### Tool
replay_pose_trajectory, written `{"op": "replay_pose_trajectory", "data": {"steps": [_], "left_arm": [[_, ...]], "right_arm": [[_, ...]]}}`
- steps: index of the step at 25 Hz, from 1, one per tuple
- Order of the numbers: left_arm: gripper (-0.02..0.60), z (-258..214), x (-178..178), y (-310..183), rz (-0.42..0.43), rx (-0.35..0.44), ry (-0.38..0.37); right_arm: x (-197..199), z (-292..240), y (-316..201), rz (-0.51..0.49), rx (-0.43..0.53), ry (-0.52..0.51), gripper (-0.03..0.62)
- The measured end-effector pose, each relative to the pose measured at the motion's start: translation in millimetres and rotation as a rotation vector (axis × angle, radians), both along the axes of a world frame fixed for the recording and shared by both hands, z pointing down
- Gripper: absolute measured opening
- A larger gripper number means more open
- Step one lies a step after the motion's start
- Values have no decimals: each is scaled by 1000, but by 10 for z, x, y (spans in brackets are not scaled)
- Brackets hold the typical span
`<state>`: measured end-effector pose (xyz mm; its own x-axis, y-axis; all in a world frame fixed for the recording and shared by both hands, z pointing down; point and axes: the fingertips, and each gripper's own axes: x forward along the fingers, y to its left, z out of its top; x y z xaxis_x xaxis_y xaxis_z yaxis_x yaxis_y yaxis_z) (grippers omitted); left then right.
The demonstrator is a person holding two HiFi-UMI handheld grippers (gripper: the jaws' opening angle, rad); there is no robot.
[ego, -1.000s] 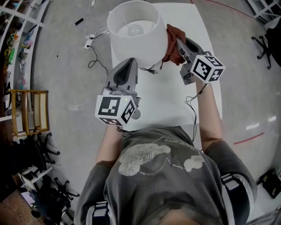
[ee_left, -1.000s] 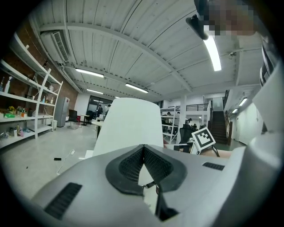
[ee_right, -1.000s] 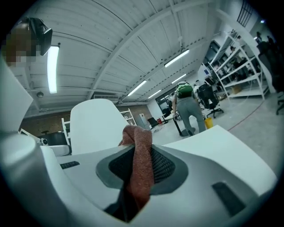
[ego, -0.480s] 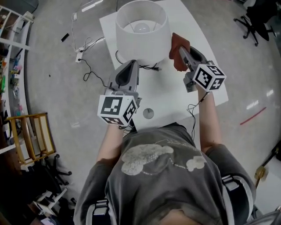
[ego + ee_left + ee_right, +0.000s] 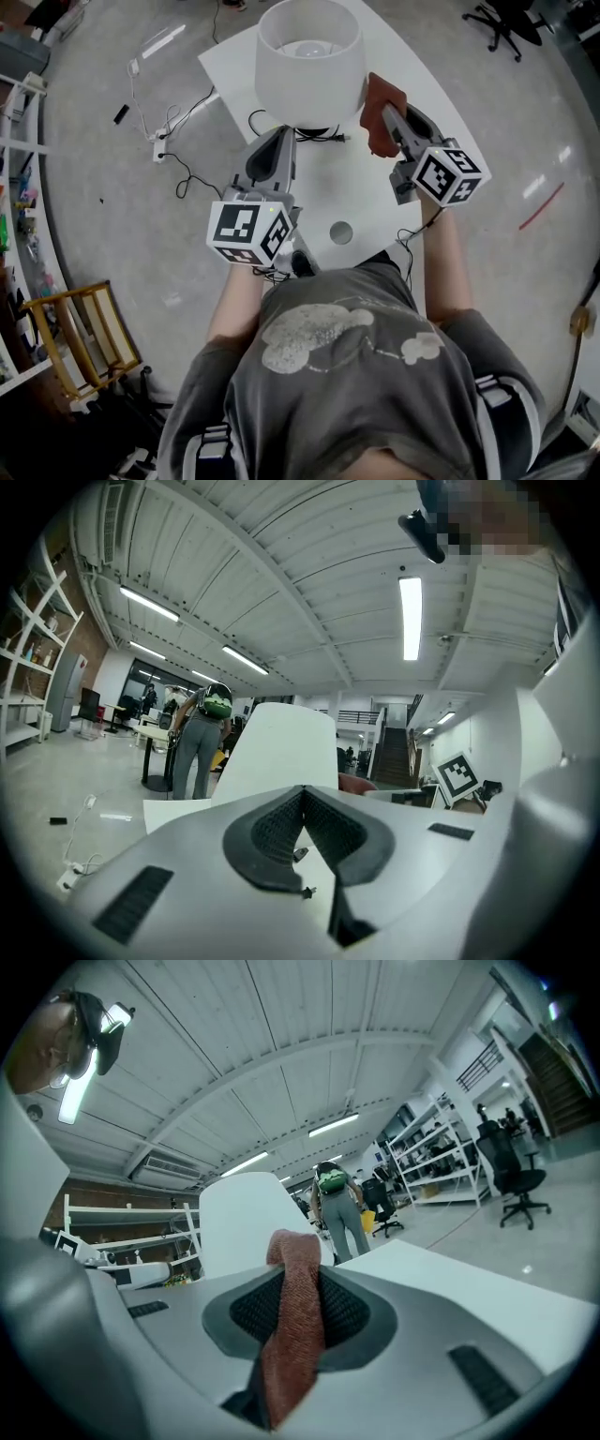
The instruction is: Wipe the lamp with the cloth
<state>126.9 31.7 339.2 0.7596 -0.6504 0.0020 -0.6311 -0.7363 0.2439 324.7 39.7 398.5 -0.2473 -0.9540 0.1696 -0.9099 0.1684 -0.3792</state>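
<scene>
Head view, looking steeply down: a white table lamp (image 5: 309, 61) with a drum shade stands toward the far end of a white surface (image 5: 375, 202), and we hold a claw at each side of it. Our right claw (image 5: 387, 120) is clamped on a rust-red cloth (image 5: 380, 94). In the right gripper view a fold of the cloth stands up between the jaws and hangs down past them. The cloth is just beside the shade's right flank, and we cannot tell whether it touches. Our left claw (image 5: 280, 136) points at the shade's near left side, its jaws closed tip to tip with nothing in them. We judge the wiping stroke is about to start or just under way. The main risk is that the shade looks light and the lamp tall. With the left claw not bracing the shade, a sideways push from the cloth could tip or slide the lamp toward the surface's left edge, which lies close beyond it. A black power cord (image 5: 319, 139) loops on the surface at the lamp's foot, where either claw could snag it and drag the lamp. Only a narrow fold is pinched, so the cloth could pull free under friction. Room is best on the right and nearer side, where the surface is bare but for a small grey disc (image 5: 340, 232). The far and left edges are near the lamp.
</scene>
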Motion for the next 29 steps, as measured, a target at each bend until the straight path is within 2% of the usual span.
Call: {"op": "replay_pose_trajectory", "data": {"steps": [7,16,20,25,29], "left_arm": [[8,-226,-167,-31,88,13,20],[8,-87,-415,246,166,9,26],[8,-41,-400,335,168,19,28],[8,-1,-653,776,164,21,22],[8,-110,-712,1038,156,30,21]], "right_arm": [[-235,-311,183,84,21,9,86],[-546,-246,674,143,28,34,86],[-611,-214,739,114,42,50,86],[-954,-206,1126,77,53,69,86],[-1041,-313,1330,52,58,79,86]]}}
